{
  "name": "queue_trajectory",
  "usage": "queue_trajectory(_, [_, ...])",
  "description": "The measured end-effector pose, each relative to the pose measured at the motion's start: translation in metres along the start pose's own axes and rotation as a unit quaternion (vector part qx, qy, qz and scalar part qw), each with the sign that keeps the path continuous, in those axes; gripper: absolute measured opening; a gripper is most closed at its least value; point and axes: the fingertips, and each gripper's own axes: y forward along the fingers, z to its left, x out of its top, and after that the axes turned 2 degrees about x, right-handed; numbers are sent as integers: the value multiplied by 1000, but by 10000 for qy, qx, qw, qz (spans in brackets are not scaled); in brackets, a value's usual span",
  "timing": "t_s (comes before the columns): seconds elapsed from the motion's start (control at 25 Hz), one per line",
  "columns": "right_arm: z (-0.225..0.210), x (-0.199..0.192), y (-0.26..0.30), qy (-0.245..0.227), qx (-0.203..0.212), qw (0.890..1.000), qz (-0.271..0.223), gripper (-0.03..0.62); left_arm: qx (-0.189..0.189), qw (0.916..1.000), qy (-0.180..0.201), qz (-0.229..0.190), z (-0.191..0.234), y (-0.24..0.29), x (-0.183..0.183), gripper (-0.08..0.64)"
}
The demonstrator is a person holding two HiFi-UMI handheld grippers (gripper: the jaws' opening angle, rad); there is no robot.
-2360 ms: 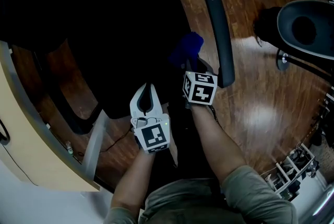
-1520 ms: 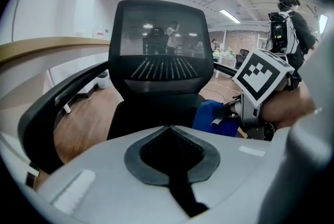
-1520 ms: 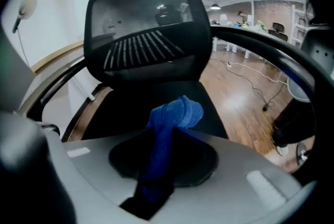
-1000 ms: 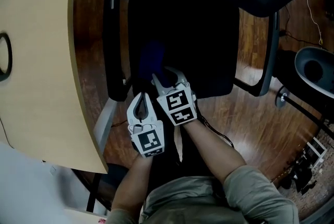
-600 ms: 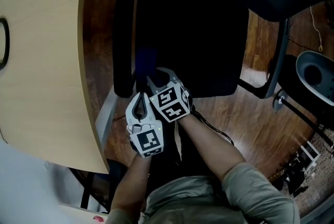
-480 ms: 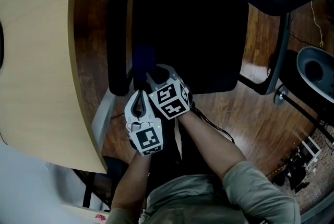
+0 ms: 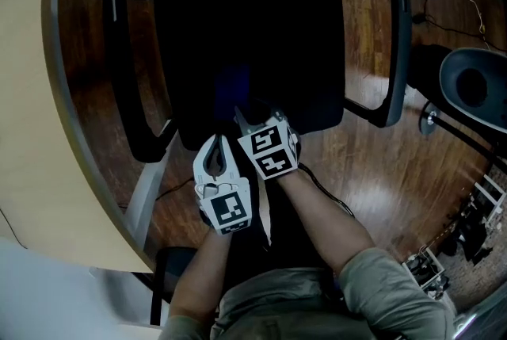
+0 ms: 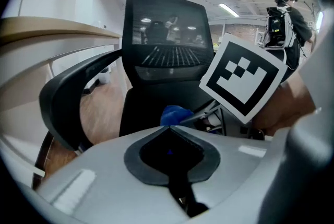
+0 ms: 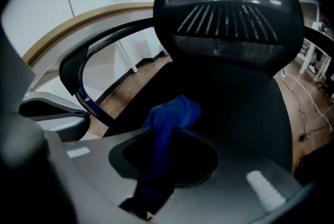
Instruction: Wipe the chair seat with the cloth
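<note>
In the right gripper view, the claw (image 9: 166, 133) clamps cloth (image 9: 173, 112) barely seen overhead.

My left gripper (image 7: 217, 142) has a pale grey-white shell. Its jaws are lined with dark padding that frames a teardrop-shaped hollow. Behind the jaws sits a white marker cube (image 7: 230, 210) printed with black squares. My right gripper (image 7: 242, 116) carries a second marker cube (image 7: 273, 153), and each visible face shows its own blocky black pattern inside a white border. A thin dark cable (image 7: 326, 189) loops away beside my forearm. A pale strip (image 7: 267, 221) shows between my wrists, perhaps a strap, but the light is too dim to be sure. I wear a grey-green top with short sleeves (image 7: 379, 283).
</note>
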Motion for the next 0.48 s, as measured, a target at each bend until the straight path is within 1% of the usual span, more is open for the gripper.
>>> queue_trajectory(0.12, [-34, -13, -20, 357, -303, 9989, -68, 81, -270, 9995, 179, -19, -29, 8, 8, 5])
queue_trajectory(0.24, [-71, -27, -42, 733, -641, 9951, -165, 81, -543, 9978, 372, -44, -59, 16, 16, 5])
queue_trajectory(0.4, [-119, -47, -73, 1260, -1165, 9845, -348, 81, -907, 9936, 669, -66, -98, 24, 24, 5])
queue_trajectory(0.48, [-140, -62, -89, 1529, -1357, 9782, -366, 81, -1053, 9912, 799, -66, -116, 27, 27, 5])
